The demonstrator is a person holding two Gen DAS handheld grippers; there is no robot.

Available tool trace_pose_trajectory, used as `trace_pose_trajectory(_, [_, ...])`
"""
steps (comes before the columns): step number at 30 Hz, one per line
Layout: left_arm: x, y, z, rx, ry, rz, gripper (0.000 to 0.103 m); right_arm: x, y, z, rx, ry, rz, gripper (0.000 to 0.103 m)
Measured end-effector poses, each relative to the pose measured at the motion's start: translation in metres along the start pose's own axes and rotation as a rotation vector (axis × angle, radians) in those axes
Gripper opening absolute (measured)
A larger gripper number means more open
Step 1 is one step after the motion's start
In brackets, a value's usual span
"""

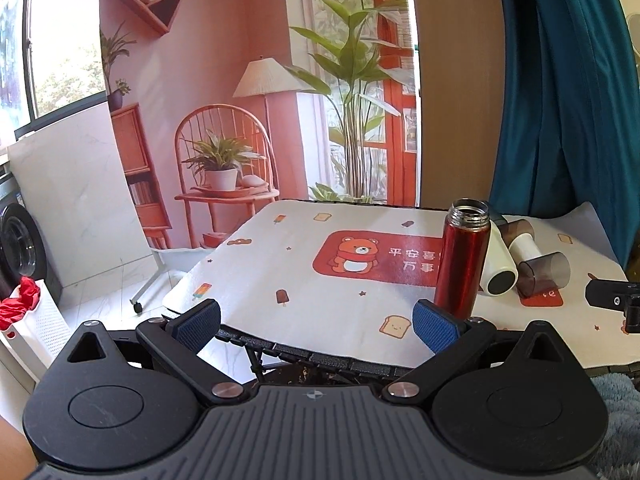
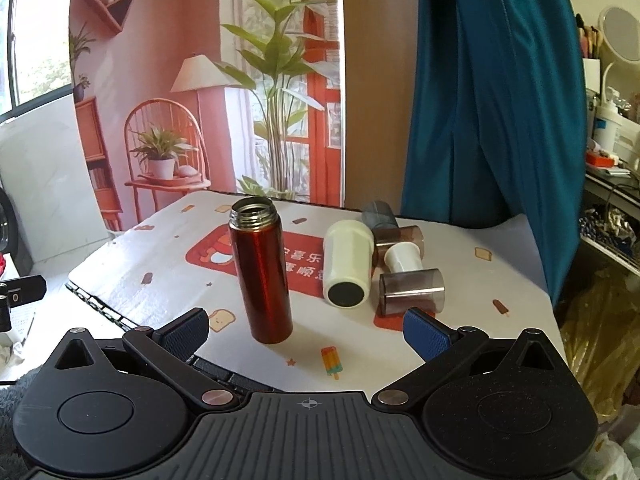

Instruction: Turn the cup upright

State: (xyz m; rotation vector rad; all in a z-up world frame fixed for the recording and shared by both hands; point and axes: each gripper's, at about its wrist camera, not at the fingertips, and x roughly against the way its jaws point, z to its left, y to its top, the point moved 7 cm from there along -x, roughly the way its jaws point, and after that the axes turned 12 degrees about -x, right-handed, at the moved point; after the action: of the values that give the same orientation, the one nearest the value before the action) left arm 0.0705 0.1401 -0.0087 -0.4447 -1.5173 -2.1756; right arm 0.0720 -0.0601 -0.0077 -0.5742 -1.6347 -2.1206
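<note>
A red metal flask (image 2: 264,272) stands upright with its mouth open at the top, on the table's patterned cloth (image 2: 168,280). It also shows in the left wrist view (image 1: 462,256). A cream cup (image 2: 347,262) lies on its side right of it, base toward me. A smoky clear cup (image 2: 412,291) lies on its side further right, joined to a white spool-like piece (image 2: 402,258). My right gripper (image 2: 306,334) is open and empty, just in front of the flask. My left gripper (image 1: 318,324) is open and empty at the table's left front edge.
A brown-tinted cup (image 2: 398,238) and a grey cup (image 2: 378,214) lie behind the cream cup. A blue curtain (image 2: 492,92) hangs behind the table. A cluttered shelf (image 2: 608,160) stands to the right. The right gripper's tip shows in the left wrist view (image 1: 612,298).
</note>
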Motion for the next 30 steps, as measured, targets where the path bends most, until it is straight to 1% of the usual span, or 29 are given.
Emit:
trace_pose_trajectory(14, [0.0017,-0.0007,0.0013,0.022,0.026,0.000,0.103,0.0036,0.0006,-0.0011,0.008,-0.008,-0.026,0.103])
trace_pose_trajectory(30, [0.0019,-0.0008,0.0003,0.034,0.029,0.006,0.103,0.0030,0.0011,-0.0026,0.007,-0.007,-0.023,0.103])
